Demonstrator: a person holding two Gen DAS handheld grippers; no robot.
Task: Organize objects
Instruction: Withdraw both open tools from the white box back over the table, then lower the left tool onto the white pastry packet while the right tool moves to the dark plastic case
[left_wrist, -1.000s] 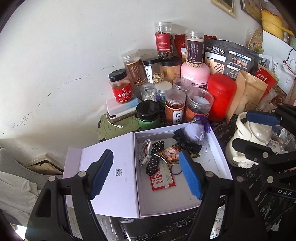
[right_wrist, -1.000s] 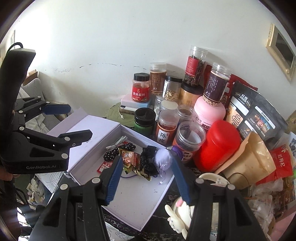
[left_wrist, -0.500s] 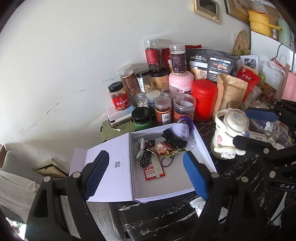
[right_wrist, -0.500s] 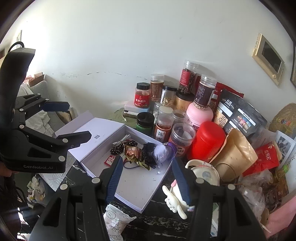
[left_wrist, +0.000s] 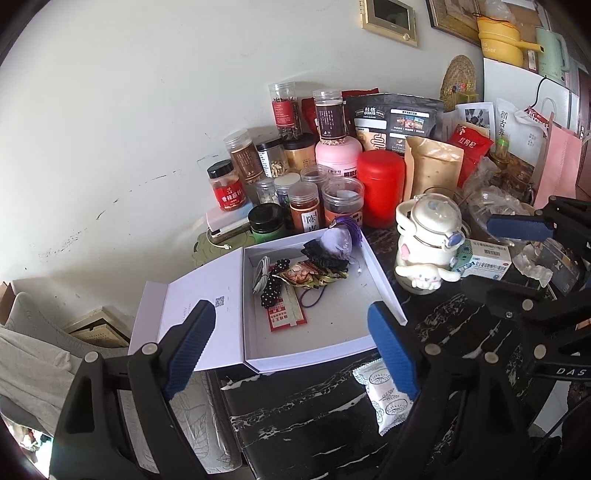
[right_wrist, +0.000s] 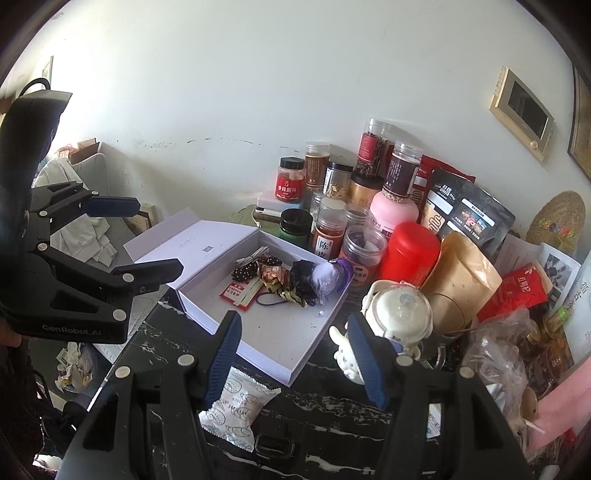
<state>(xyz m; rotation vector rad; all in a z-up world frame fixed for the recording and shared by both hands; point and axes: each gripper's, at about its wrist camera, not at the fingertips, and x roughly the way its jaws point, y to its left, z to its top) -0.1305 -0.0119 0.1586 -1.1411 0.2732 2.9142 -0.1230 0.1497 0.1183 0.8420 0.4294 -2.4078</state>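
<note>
Left gripper (right_wrist: 136, 236) body reads "GenRobot.AI"; jaws opening, empty.

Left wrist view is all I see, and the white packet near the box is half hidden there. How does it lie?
Observer: The white packet lies flat on the black table, one corner close to the front corner of the white box.
Operator: And the floor left of the table?
Observer: Crumpled paper lies there.
Operator: Anything beyond the pale cloth?
Observer: A brown cardboard box by the wall.
</note>
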